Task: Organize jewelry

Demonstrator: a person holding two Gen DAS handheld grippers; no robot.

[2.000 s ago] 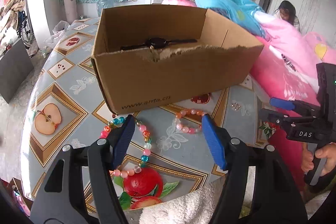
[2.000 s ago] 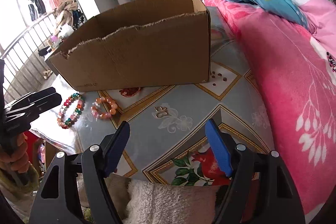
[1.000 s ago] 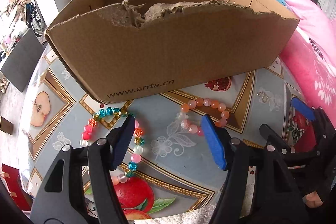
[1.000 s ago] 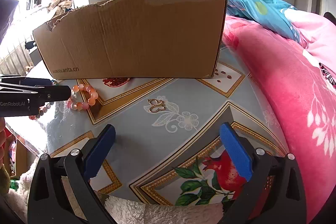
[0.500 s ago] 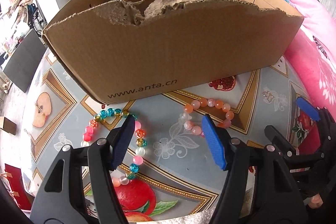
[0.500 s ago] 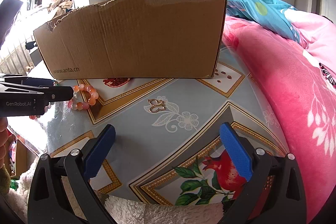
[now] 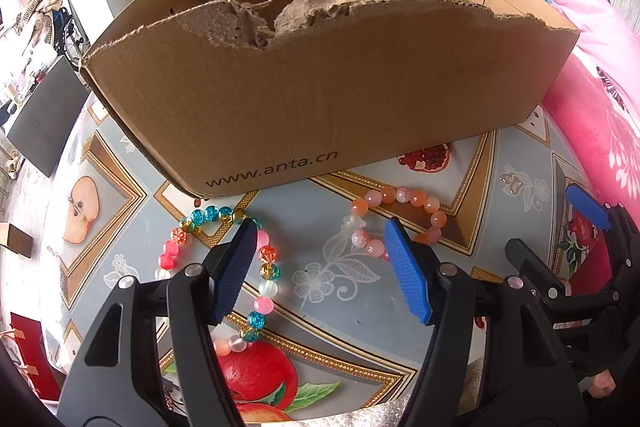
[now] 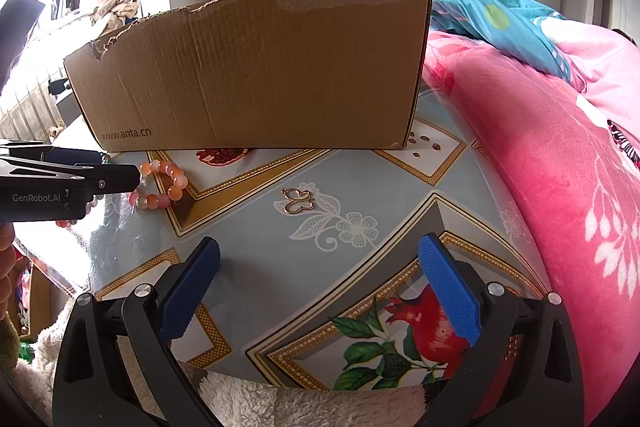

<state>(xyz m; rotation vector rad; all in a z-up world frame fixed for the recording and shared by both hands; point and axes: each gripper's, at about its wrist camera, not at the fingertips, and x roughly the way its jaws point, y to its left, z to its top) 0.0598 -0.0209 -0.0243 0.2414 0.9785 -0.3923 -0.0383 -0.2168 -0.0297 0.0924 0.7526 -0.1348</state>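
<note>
A torn cardboard box (image 7: 320, 99) stands on the table; it also shows in the right wrist view (image 8: 256, 75). In front of it lie a multicoloured bead bracelet (image 7: 262, 267) and an orange-pink bead bracelet (image 7: 396, 203), the latter also in the right wrist view (image 8: 160, 187). A small gold butterfly charm (image 8: 297, 201) lies to the right; it shows faintly in the left wrist view (image 7: 510, 183). My left gripper (image 7: 320, 247) is open and empty, low over the table between the two bracelets. My right gripper (image 8: 320, 267) is open and empty, short of the charm.
The table (image 8: 360, 187) has a patterned fruit-print cloth. A pink blanket (image 8: 560, 167) piles up on the right, right beside the table. A white fluffy towel (image 8: 280, 403) lies at the near edge. The floor drops off to the left.
The left gripper has moved slightly lower and closer to the bracelets over the last second. The right gripper has stayed still and open.
</note>
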